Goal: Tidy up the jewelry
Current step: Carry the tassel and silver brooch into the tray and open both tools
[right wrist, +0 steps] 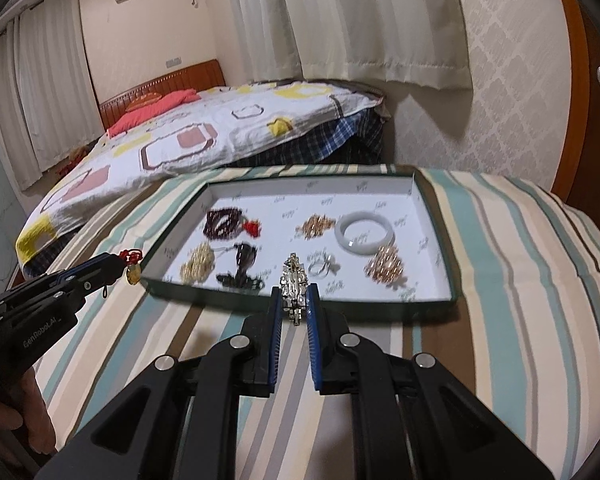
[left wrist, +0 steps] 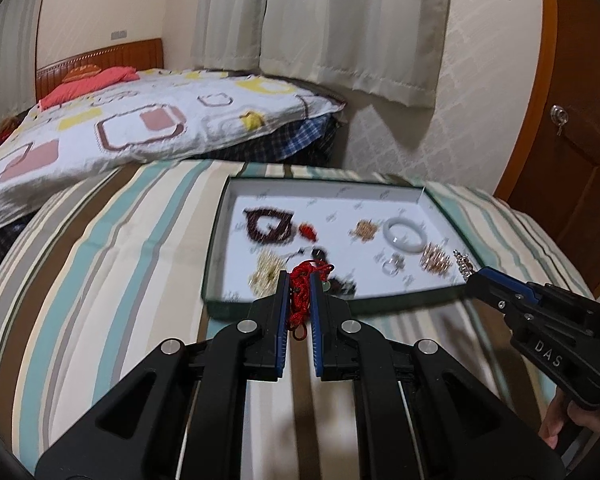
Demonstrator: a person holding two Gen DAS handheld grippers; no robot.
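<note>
A shallow dark-green tray with a white floor point(left wrist: 332, 194) point(right wrist: 428, 216) lies on a striped cloth. In it lie a dark red bead bracelet point(left wrist: 269, 227) point(right wrist: 223, 222), a white jade bangle point(left wrist: 405, 233) point(right wrist: 363, 231), gold bead pieces point(right wrist: 318, 226), a rose-gold piece point(right wrist: 385, 266) and a silver ring point(right wrist: 320, 267). My left gripper point(left wrist: 299, 280) point(right wrist: 120, 268) is shut on a red cord necklace point(left wrist: 300, 300) with a yellow pendant point(right wrist: 132, 276), near the tray's front left corner. My right gripper point(right wrist: 294, 294) point(left wrist: 472, 278) is shut on a silver chain bracelet point(right wrist: 294, 286) point(left wrist: 462, 264) at the tray's front edge.
The striped cloth point(left wrist: 100, 280) covers the surface under the tray. A bed with a patterned quilt point(left wrist: 140, 128) stands behind it to the left. Curtains point(left wrist: 320, 20) and a wooden door point(left wrist: 572, 120) are at the back and right.
</note>
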